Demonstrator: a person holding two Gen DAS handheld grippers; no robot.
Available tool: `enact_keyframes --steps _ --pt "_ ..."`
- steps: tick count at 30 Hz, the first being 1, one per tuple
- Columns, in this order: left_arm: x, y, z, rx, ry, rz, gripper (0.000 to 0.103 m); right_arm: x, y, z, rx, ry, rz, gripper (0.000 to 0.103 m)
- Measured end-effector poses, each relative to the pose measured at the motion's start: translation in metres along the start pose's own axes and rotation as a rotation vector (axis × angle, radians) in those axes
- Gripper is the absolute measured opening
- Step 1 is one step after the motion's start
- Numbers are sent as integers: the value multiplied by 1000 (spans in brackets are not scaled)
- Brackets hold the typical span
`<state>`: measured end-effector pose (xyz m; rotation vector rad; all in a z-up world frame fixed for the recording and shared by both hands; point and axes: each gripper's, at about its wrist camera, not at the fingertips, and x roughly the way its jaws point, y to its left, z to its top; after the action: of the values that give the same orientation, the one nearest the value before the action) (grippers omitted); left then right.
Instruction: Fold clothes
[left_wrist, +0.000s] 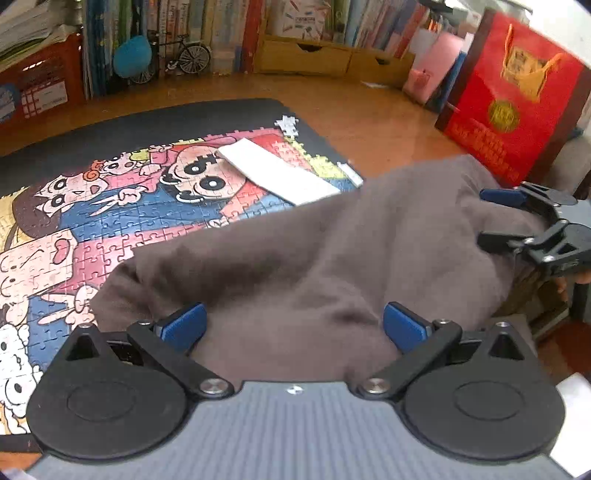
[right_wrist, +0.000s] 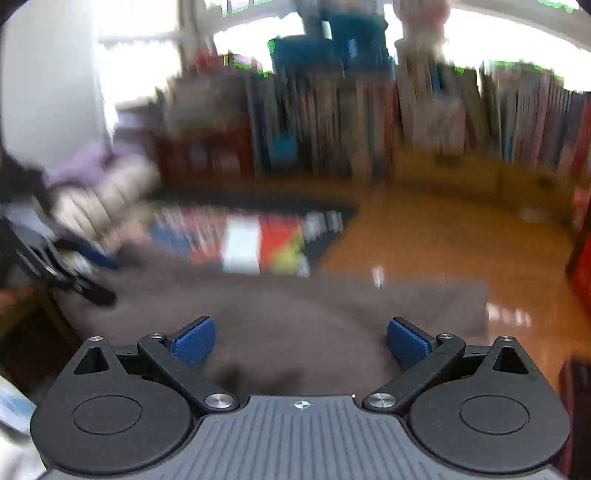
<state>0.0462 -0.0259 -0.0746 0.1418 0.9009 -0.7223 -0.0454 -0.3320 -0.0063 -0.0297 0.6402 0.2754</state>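
Observation:
A brown garment (left_wrist: 314, 258) lies crumpled on the wooden table, its left part draped over a cartoon jigsaw puzzle (left_wrist: 122, 206). My left gripper (left_wrist: 293, 325) is open, its blue pads spread wide over the garment's near edge. Further right, my right gripper (left_wrist: 498, 218) is also open, at the garment's right side. The right wrist view is motion-blurred. There the garment (right_wrist: 295, 314) spreads ahead of my open right gripper (right_wrist: 301, 345). In that view the left gripper (right_wrist: 92, 273) sits at the far left, with a hand (right_wrist: 103, 199) behind it.
A white paper strip (left_wrist: 277, 173) lies on the puzzle, which rests on a black mat (left_wrist: 147, 118). A red gift bag (left_wrist: 513, 99) stands at the right. Books (left_wrist: 221, 29), wooden drawers (left_wrist: 306, 55) and a model bicycle (left_wrist: 184, 59) line the back. Bare table (right_wrist: 443, 251) shows at the right.

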Motion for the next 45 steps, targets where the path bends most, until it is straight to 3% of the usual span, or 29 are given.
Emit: enact_keyframes --steps 6,14,17,21,24,30,34,43,45 --pt "9 7 9 -15 -16 -9 103 22 4 -6 4 12 -37 103" --pt "39 19 41 44 -14 82 103 69 0 16 2 41 -92 103" --pt "42 23 53 6 -1 111 102 74 -9 25 10 45 -83 103" --pt "11 9 56 19 -91 29 102 26 -32 16 151 -93 -58 103" --pt "5 -14 56 98 -134 -23 103 -12 -65 -7 345 -183 -40 103" --pt "35 -60 56 181 -87 -144 102 -48 -107 -55 676 -240 -108 103" --pt "44 -90 47 258 -63 -209 102 -45 -109 -71 748 -234 -97 103" --pt "61 -110 31 365 -32 -125 102 -3 -88 -54 742 -212 16 103" --pt "65 -114 27 389 -25 -106 101 5 -83 -48 750 -216 32 95"
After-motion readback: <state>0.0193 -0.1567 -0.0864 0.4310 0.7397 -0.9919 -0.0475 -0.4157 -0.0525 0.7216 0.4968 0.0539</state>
